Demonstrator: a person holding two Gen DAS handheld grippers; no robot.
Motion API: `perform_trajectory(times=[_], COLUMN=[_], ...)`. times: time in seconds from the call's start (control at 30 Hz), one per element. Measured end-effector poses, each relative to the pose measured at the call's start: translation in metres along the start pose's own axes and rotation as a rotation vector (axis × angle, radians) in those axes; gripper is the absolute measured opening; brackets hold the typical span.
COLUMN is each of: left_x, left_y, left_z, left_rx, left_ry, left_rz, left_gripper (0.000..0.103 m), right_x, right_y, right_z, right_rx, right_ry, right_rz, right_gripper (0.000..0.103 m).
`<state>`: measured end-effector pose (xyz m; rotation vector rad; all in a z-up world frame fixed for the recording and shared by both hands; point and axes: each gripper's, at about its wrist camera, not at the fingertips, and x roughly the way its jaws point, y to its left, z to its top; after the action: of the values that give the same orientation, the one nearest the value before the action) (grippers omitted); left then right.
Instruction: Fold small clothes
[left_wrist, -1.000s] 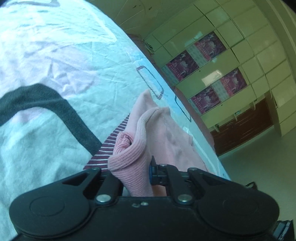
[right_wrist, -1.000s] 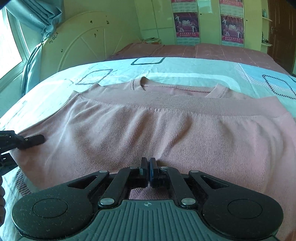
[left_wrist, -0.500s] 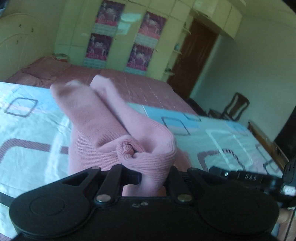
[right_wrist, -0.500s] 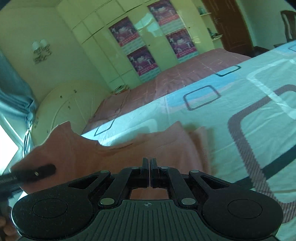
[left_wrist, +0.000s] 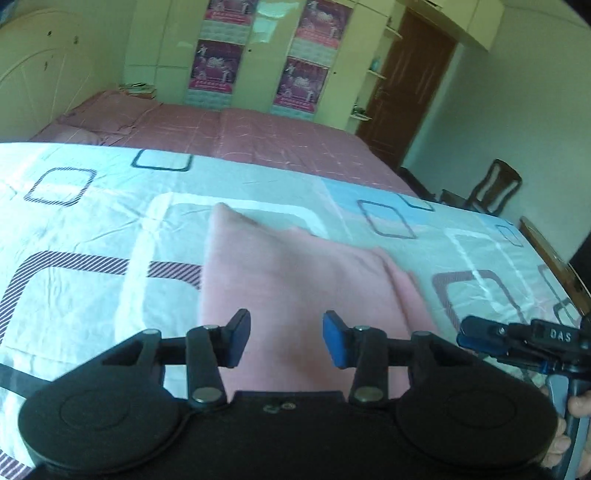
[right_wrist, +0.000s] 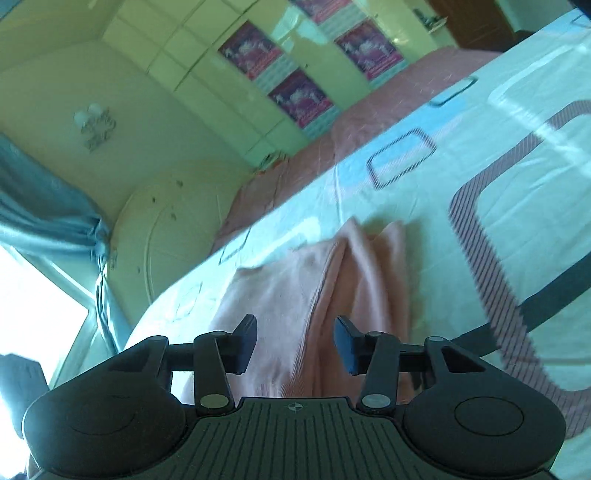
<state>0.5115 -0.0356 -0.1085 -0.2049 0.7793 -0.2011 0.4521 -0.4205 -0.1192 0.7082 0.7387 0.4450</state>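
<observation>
The pink top (left_wrist: 295, 288) is lying folded on the sheet (left_wrist: 92, 229), a patterned bedspread of rounded squares; in the left wrist view it is running lengthways away from the camera, its far corner pointing towards the pink quilt (left_wrist: 258, 144) beyond; along its right side a second layer is showing as a narrow edge; in the right wrist view (right_wrist: 317, 295) a fold line is running up its middle and two points of cloth are sticking up at the far end.

The left gripper (left_wrist: 286, 343) is hanging over the near part of the top with its jaws opening; the blue pads are standing apart and pressing on nothing, the cloth lying below and behind the gap.

The right gripper (right_wrist: 295, 343) is doing the same, jaws opening, pads clear of the cloth; its view is tilting, so the bed is sloping across the picture; in the left view it is showing (left_wrist: 476, 334) at the right edge, just off the top's right side, with fingers (left_wrist: 580, 406) of a hand around its handle.

Behind the bed a wardrobe (left_wrist: 255, 55) with posters, a door (left_wrist: 410, 92) and a chair (left_wrist: 495, 188) are standing; a curtain (right_wrist: 48, 221) is hanging by the window.
</observation>
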Motion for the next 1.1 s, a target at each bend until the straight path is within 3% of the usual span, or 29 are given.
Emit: perform_trajectory(times=[0.17,0.47,0.5,0.53,0.6,0.7,0.93,1.1], left_x=[0.031,0.029,0.029,0.031,0.031,0.033,0.024,0.014], left_y=[0.026,0.041,0.042,0.041,0.04,0.04,0.025,-0.002], left_z=[-0.01,-0.023,-0.023,-0.023,-0.023,-0.021,-0.012,0.003], left_rx=[-0.005,-0.024,-0.022,-0.017,-0.009,-0.006,0.069,0.157], left_ry=[0.105,0.094,0.095,0.095,0.097,0.1,0.084,0.04], left_rz=[-0.005,-0.044,-0.046,-0.047,-0.046,-0.046,-0.014,-0.073], left_gripper=[0.031,0.032,0.032,0.032,0.032,0.032,0.029,0.027], right_x=[0.037,0.064,0.066,0.069,0.076,0.08,0.08,0.047], right_y=[-0.009,-0.001,0.004,0.008,0.02,0.035,0.069,0.095], right_z=[-0.011,-0.016,-0.016,-0.017,-0.021,-0.025,-0.027,-0.014], right_rx=[0.02,-0.051,-0.078,-0.103,-0.157,-0.242,-0.445,-0.558], right_ry=[0.106,0.191,0.201,0.215,0.236,0.236,0.222,0.131], right_rz=[-0.023,-0.014,-0.034,-0.05,-0.084,-0.135,-0.236,-0.257], right_gripper=[0.047,0.047,0.045,0.029,0.02,0.012,0.009,0.008])
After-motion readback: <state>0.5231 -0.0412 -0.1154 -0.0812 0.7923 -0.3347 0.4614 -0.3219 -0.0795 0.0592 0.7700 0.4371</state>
